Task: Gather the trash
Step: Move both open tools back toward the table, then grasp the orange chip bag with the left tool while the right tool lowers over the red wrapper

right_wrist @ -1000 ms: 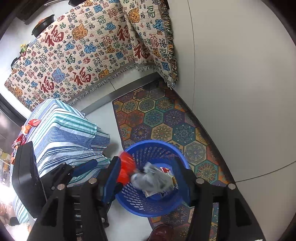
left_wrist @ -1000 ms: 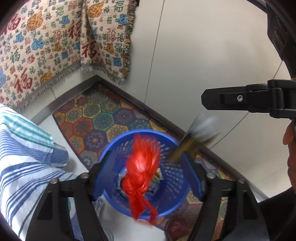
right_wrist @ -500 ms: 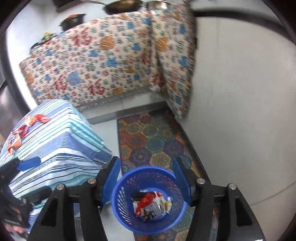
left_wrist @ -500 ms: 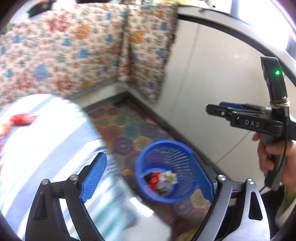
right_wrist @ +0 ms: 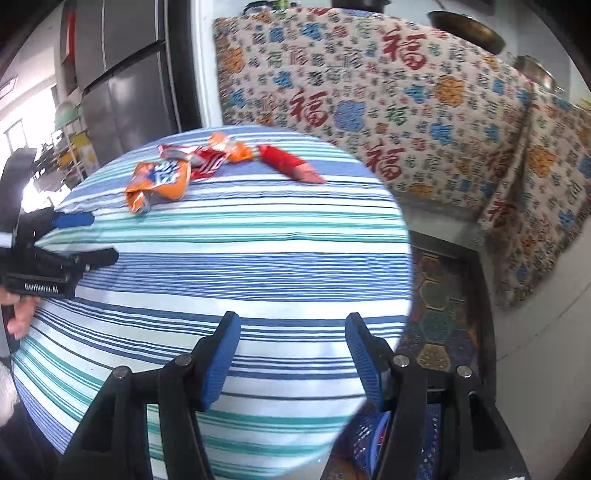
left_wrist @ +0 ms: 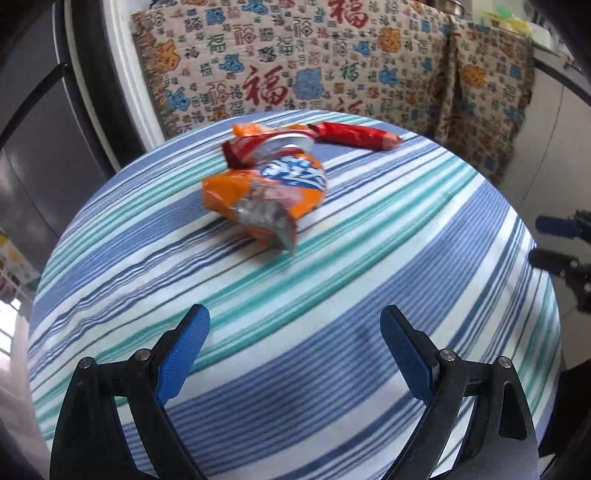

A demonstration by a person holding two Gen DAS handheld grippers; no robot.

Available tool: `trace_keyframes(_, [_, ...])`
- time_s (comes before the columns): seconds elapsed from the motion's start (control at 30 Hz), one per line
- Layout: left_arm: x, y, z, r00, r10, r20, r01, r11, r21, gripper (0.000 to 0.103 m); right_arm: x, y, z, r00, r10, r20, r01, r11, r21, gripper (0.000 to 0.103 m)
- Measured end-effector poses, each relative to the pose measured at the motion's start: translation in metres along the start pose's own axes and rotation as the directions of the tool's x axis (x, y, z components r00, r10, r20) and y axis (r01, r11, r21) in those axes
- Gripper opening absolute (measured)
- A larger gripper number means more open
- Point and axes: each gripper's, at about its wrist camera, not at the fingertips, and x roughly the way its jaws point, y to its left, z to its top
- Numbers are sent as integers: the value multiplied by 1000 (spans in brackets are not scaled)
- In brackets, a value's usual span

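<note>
Several wrappers lie at the far side of the striped tablecloth (left_wrist: 332,369): an orange snack bag (left_wrist: 266,192), a red-and-white wrapper (left_wrist: 266,146) and a long red wrapper (left_wrist: 354,134). My left gripper (left_wrist: 293,317) hovers over the cloth short of the orange bag; its jaws are opening, with nothing between them. My right gripper (right_wrist: 291,321) stands open and empty above the table's near right edge (right_wrist: 402,258). The right wrist view shows the same orange bag (right_wrist: 159,181), the red wrapper (right_wrist: 288,162) and the left gripper (right_wrist: 85,240). The blue basket (right_wrist: 373,432) peeks out below the table edge.
A patterned cloth (right_wrist: 406,110) drapes the counter behind the table, with pans (right_wrist: 465,29) on top. A steel fridge (right_wrist: 129,92) stands at the back left. A hexagon-patterned rug (right_wrist: 443,295) covers the floor to the right of the table. A hand (right_wrist: 18,314) holds the left gripper.
Both grippers swung away from the blue basket, where the red bag and a wrapper dropped in, and now face the table. The left jaws spread wider.
</note>
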Motion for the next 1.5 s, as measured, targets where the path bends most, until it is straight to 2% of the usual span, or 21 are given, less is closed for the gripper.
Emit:
trace_keyframes(0.1, [7,16,3,999,-37,8,37,999,8,95,24,31,5,999,23,-45,-25,999,-42,60])
trace_keyframes(0.17, [13,21,4,999,-38,12,38,999,-9,95,39,42,8,997,21,-70,-25,998,-57,60])
trace_keyframes(0.2, [14,23,4,999,-45,13,45,999,-18,95,40,45,9,999,25,-43,-27,998,-49,63])
trace_keyframes(0.3, [17,20,8,999,-48,16,48,999,-26,95,45,45,13,998,37,-50,-38,999,-27,65])
trace_keyframes(0.37, [18,15,13,999,-24,29,24,1000,-2,95,47,46,13,999,33,-43,-34,999,-17,68])
trace_keyframes(0.53, [28,2,34,991,93,92,-99,994,55,94,49,49,16,999,28,-37,-29,999,-19,68])
trace_keyframes(0.6, [30,4,38,987,105,121,-111,993,42,79,48,49,15,999,28,-35,-29,999,-16,68])
trace_keyframes(0.63, [30,7,38,988,92,124,-97,995,32,53,49,48,16,999,29,-35,-29,999,-16,68])
trace_keyframes(0.67, [30,12,37,990,71,120,-74,997,18,35,48,49,16,999,29,-33,-29,999,-17,68])
trace_keyframes(0.7, [29,17,34,991,57,123,-58,998,6,29,49,49,16,999,29,-31,-30,999,-19,68])
trace_keyframes(0.73, [26,21,31,991,47,125,-47,999,-2,17,48,49,16,999,31,-29,-32,999,-21,68])
trace_keyframes(1.03, [-26,81,-3,994,-22,108,37,989,-140,16,47,49,17,999,28,-39,-29,999,-19,68])
trace_keyframes(1.17, [-49,100,-23,991,21,131,6,980,-197,16,46,50,18,999,25,-44,-26,1000,-10,68])
trace_keyframes(1.3, [-51,116,-33,991,36,132,2,960,-280,16,46,57,21,998,59,-37,-60,998,-9,68])
trace_keyframes(1.5, [-46,123,-38,990,57,131,-14,951,-309,16,50,67,43,984,180,-4,-180,982,55,68])
